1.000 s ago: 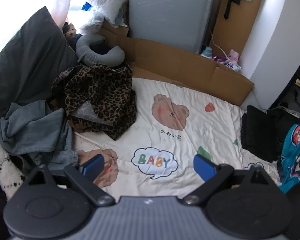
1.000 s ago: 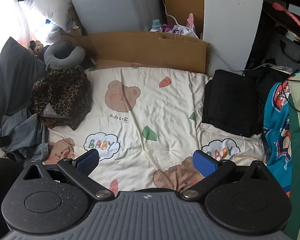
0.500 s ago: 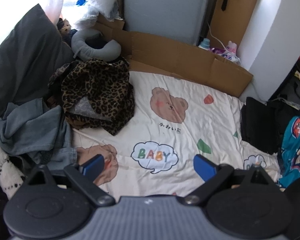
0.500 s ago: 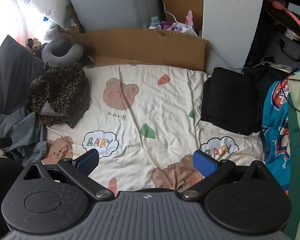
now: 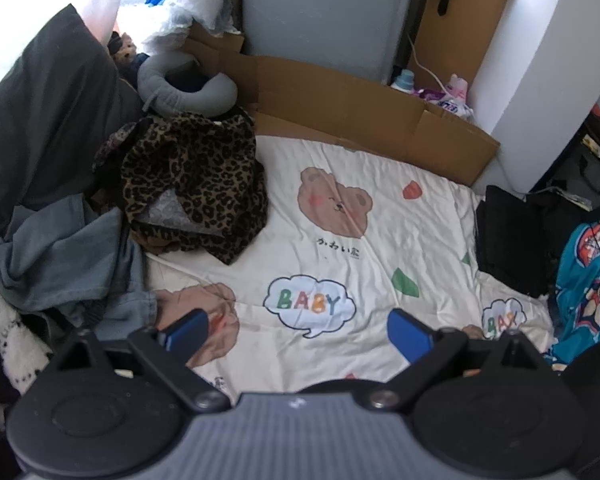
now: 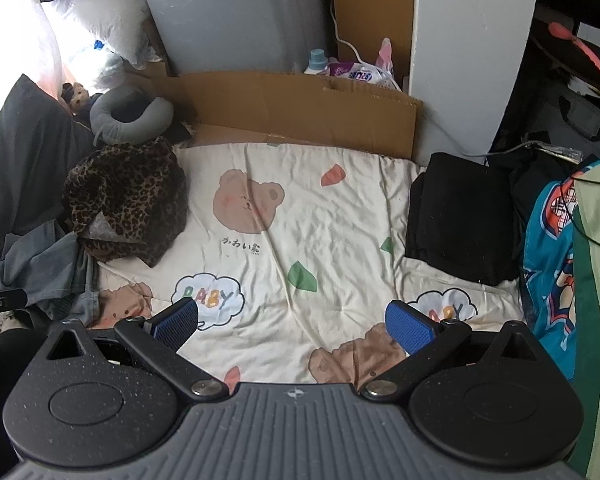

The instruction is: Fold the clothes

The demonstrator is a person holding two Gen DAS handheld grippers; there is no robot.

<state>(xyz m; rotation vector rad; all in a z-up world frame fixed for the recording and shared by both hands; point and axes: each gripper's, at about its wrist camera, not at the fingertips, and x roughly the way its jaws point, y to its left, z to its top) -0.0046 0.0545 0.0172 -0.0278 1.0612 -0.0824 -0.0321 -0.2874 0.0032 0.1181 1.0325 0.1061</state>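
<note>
Leopard-print garment (image 5: 196, 184) lay crumpled at the far left of the bear-print sheet (image 5: 380, 240), beside the grey-blue clothes (image 5: 60, 256). It sat ahead and left of both claws. Left gripper (image 5: 298, 330) was judged nearer; right gripper (image 6: 292, 322) farther. Both were spread, holding nothing.

crumpled leopard-print garment (image 5: 196, 180), rumpled grey garment (image 5: 60, 256) beside, folded black garment (image 6: 460, 216)

Bright daylight comes from the upper left onto a cream bedsheet printed with bears (image 5: 380, 248), behind which a flattened brown cardboard sheet (image 6: 300, 108) leans against a grey panel (image 6: 236, 12) beside a white wall (image 6: 468, 48).
</note>
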